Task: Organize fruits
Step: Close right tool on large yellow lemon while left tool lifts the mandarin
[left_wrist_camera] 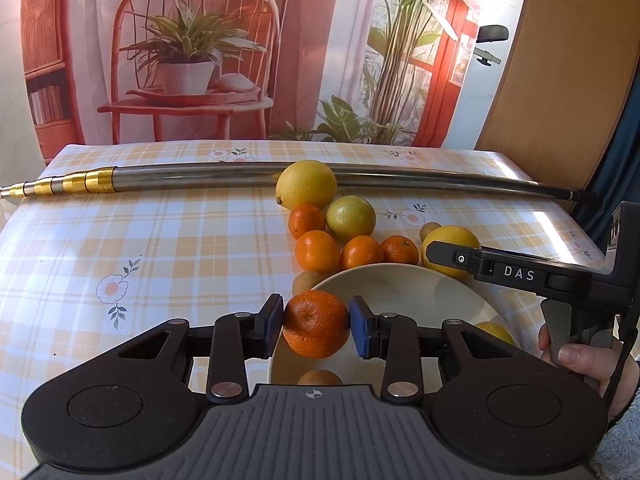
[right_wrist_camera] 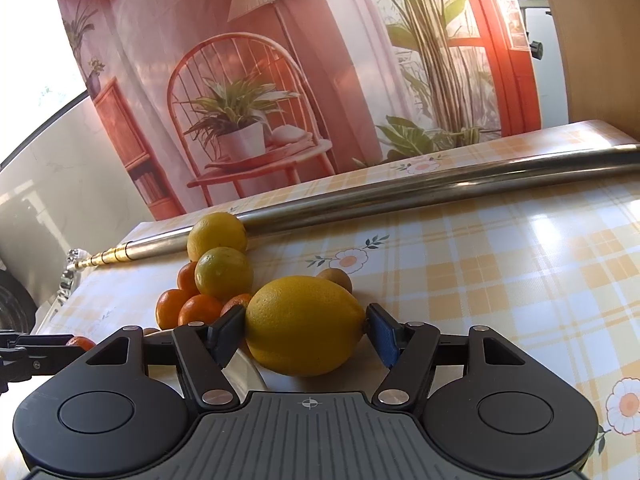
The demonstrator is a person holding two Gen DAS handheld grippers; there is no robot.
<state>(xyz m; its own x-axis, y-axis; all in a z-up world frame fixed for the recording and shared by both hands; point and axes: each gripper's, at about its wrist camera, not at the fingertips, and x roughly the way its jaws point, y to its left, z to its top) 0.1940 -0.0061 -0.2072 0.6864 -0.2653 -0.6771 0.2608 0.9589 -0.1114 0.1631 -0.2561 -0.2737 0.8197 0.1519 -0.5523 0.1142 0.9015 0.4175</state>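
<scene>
The left gripper (left_wrist_camera: 316,322) pinches a mandarin (left_wrist_camera: 316,324) over the near-left rim of the cream plate (left_wrist_camera: 400,292), while the right gripper (right_wrist_camera: 305,326) clamps a lemon (right_wrist_camera: 305,325) just right of the plate. Each should probably be set down low before letting go, since round fruit rolls. The plate's middle is bare; loose citrus crowds its far rim, and the metal pole (left_wrist_camera: 208,178) bars the far tabletop (left_wrist_camera: 160,248).

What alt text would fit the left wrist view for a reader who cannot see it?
The left gripper clamps a mandarin over the rim of a cream plate. Beyond lie more mandarins, lemons and a metal pole on a checked tablecloth.
</scene>
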